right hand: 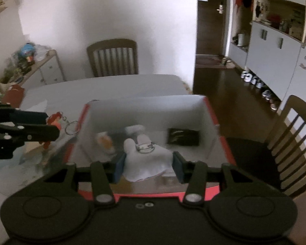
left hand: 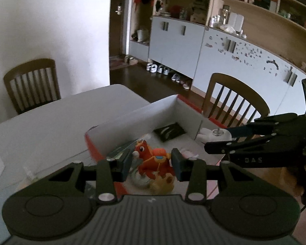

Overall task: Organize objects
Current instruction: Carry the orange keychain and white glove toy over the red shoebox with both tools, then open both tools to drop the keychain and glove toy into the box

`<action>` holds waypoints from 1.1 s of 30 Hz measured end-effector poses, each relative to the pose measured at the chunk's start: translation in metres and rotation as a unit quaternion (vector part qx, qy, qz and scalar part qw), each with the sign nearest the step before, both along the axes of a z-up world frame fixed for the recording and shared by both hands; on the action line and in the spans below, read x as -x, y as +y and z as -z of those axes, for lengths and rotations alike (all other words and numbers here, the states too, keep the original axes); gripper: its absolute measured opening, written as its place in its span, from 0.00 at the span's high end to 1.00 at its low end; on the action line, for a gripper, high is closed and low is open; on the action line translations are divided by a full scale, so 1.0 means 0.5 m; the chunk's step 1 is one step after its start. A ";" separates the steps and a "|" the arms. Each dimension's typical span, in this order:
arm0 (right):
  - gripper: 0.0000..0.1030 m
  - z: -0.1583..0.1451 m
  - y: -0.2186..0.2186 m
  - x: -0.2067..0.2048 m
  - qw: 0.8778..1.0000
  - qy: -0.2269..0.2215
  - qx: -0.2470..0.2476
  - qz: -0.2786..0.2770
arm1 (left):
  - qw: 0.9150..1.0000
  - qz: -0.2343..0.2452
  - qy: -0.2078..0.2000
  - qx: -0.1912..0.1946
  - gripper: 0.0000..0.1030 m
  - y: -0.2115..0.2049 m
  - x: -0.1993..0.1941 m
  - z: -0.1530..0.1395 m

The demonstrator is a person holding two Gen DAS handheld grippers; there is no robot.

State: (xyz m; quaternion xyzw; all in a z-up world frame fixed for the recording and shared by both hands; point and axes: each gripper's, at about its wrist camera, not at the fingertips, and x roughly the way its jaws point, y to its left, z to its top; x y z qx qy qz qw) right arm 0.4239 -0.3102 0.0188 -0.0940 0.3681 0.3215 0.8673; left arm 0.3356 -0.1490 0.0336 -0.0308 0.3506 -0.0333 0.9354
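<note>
Bench (right hand: 112,83): pale grey top, carrying a box at its near right part; wooden slat-back chairs stand at the far side (right hand: 112,58) and at the right (right hand: 295,143).

Box (right hand: 211,110): open-topped cardboard, white inside, red outside edges. Contents on its floor: a black pouch (right hand: 183,136) toward the far right corner, an orange-and-white small item (right hand: 105,140) at the left, blurred, and a further pale item behind the plush, too blurred to name.

Left hand-held gripper (left hand: 151,163): fingers drawn in on either side of an orange horse toy (left hand: 153,161), pads touching or nearly touching its flanks; the toy appears gripped. In the right wrist view the same gripper (right hand: 51,126) sits just outside the box's left wall, with the toy (right hand: 55,120) between its fingers and a metal key ring on a chain (right hand: 70,129) hanging off it.

Right hand-held gripper (right hand: 148,167): fingers set around a white plush rabbit (right hand: 146,161), clamped on its body, above the near half of the box. In the left wrist view this gripper (left hand: 218,138) reaches over the box's right wall with the rabbit (left hand: 214,134) at its tips.

Metal ring (right hand: 144,148): fixed on top of the white plush rabbit
</note>
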 end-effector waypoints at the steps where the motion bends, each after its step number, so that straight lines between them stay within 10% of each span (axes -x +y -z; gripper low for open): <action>1: 0.53 0.004 -0.006 -0.010 1.000 0.000 0.002 0.003 | 1.000 0.004 0.001 -0.001 0.61 -0.011 -0.014 0.002; 33: 0.52 0.193 0.065 -0.163 0.991 0.091 0.094 -0.016 | 0.985 -0.013 0.171 -0.035 0.60 -0.022 -0.263 0.246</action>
